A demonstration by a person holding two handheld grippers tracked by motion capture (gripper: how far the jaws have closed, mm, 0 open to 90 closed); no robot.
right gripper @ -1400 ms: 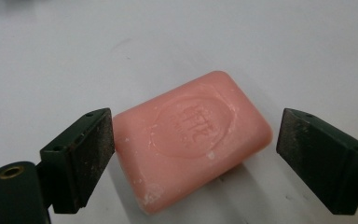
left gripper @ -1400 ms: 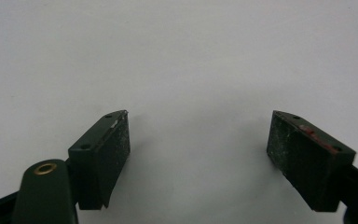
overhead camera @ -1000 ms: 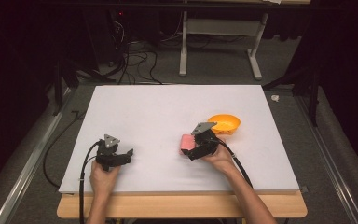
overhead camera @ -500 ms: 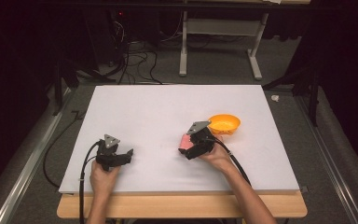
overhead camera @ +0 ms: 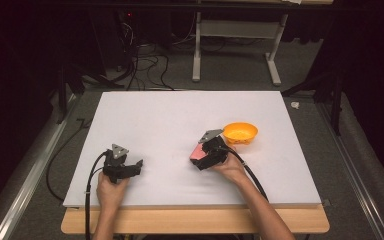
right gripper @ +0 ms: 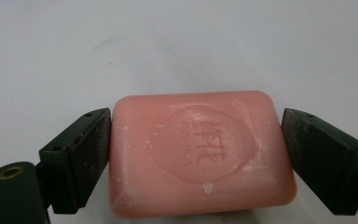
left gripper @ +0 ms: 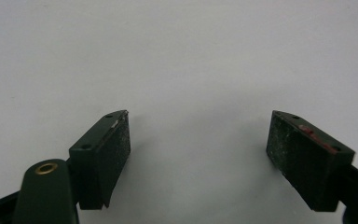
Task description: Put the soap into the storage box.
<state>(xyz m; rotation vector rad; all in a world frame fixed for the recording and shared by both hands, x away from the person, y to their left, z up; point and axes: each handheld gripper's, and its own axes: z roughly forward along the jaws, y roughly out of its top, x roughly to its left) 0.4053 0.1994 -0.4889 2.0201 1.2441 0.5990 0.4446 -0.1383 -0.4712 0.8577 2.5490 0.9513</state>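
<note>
A pink soap bar (right gripper: 200, 154) with an embossed stamp lies on the white table between my right gripper's (right gripper: 196, 115) two black jaws, and both pads press its short ends. From above, the soap bar (overhead camera: 197, 151) shows at the tip of the right gripper (overhead camera: 200, 157), just left of an orange bowl (overhead camera: 240, 133). My left gripper (overhead camera: 138, 165) rests near the table's front left. In its own view the left gripper (left gripper: 199, 116) is open over bare white table with nothing between its pads.
The white table top (overhead camera: 180, 115) sits on a wooden bench, its front edge near the person's forearms. Cables trail from both grippers toward the front. Beyond the far edge are a desk frame (overhead camera: 235, 50) and floor cables.
My right gripper has slid a little left, away from the orange bowl, and its jaws now flank the soap. The left gripper has stayed put.
</note>
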